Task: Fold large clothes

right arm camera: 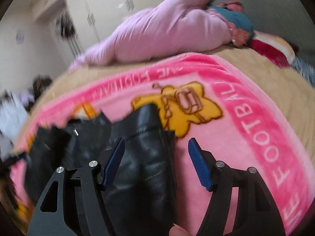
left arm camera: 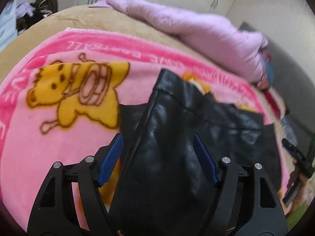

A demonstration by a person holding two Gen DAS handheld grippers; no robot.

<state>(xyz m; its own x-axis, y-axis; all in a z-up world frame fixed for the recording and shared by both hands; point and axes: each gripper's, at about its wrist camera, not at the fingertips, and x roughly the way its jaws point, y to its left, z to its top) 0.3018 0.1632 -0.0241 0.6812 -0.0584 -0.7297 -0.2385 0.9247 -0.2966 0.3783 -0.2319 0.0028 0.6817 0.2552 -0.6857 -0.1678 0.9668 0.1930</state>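
Note:
A black leather garment (left arm camera: 163, 153) lies on a pink cartoon blanket (left arm camera: 59, 133) on the bed. In the left wrist view a folded part of it runs up between the open blue-padded fingers of my left gripper (left arm camera: 158, 138), which straddle it without pinching. In the right wrist view the same black garment (right arm camera: 141, 157) lies along the left finger of my right gripper (right arm camera: 156, 143), whose jaws are wide apart over garment and the pink blanket (right arm camera: 226, 147). The other gripper shows at the right edge of the left wrist view (left arm camera: 297, 157).
A lilac quilt (left arm camera: 206, 35) is heaped along the far side of the bed, also in the right wrist view (right arm camera: 167, 31). A tan sheet (left arm camera: 78, 19) lies under the blanket. Dark clothes (left arm camera: 39, 9) pile up at far left. White wardrobes stand behind.

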